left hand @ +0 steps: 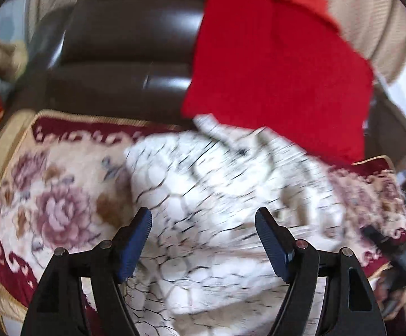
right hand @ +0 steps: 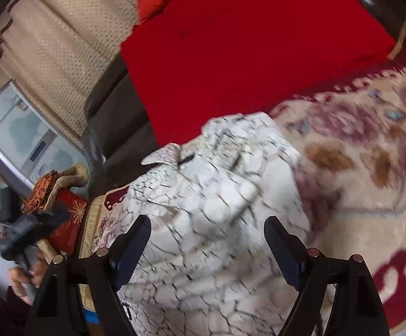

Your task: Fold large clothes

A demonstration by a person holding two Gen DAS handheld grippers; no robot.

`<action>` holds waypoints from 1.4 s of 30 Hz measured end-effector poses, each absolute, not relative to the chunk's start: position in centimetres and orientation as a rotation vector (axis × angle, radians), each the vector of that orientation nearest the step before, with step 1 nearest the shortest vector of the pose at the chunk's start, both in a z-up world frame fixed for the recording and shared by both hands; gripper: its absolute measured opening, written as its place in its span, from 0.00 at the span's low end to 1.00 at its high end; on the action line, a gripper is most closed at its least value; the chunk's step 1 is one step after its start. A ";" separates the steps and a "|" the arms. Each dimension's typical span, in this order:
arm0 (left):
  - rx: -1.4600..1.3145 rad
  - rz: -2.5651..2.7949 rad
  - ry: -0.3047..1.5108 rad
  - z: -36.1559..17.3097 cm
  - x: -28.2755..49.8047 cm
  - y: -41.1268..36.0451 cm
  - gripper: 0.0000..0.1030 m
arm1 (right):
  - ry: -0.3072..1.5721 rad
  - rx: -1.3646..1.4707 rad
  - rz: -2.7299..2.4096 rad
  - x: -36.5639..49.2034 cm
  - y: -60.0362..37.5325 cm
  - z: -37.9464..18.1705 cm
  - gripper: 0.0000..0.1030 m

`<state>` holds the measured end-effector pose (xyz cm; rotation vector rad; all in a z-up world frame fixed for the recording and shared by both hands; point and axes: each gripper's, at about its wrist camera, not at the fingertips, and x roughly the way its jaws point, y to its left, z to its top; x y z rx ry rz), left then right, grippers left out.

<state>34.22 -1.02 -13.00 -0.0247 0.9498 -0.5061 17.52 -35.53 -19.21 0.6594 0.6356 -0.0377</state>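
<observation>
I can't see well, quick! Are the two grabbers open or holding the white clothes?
Left gripper: open, holding nothing, above the white garment.
Right gripper: open, holding nothing.

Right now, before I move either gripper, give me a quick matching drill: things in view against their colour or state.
Things:
1. garment
2. cloth
3. sofa back
4. left gripper

Descriptions:
A. plain red
B. open, nothing between the jaws
C. white with dark crackle lines
D. dark brown, glossy

Pairs: 1-C, 2-A, 3-D, 4-B
</observation>
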 end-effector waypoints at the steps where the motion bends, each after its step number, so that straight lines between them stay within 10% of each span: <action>1: -0.016 -0.490 0.964 -14.2 34.7 -1.1 0.74 | 0.634 0.633 -0.054 18.2 -35.5 -18.9 0.83; 12: 0.002 -0.320 1.101 -24.5 38.0 0.4 0.58 | 0.864 0.881 0.001 25.3 -37.6 -24.3 0.82; 16: -0.035 -0.322 1.086 -24.8 37.8 1.3 0.41 | 0.944 0.916 0.042 26.8 -35.4 -25.5 0.31; 21: -0.039 -0.329 1.066 -24.2 37.7 2.0 0.28 | 0.776 0.949 0.134 25.8 -34.7 -21.1 0.09; 27: -0.166 -0.320 1.057 -24.3 38.4 4.1 0.17 | 0.648 0.801 0.165 23.5 -34.3 -14.7 0.12; 31: -0.190 -0.304 1.045 -24.2 38.7 5.2 0.15 | 0.709 0.802 0.029 22.6 -35.9 -17.8 0.95; 42: -0.222 -0.244 1.046 -24.4 39.7 7.1 0.12 | 0.834 0.734 0.100 28.6 -33.4 -25.4 0.79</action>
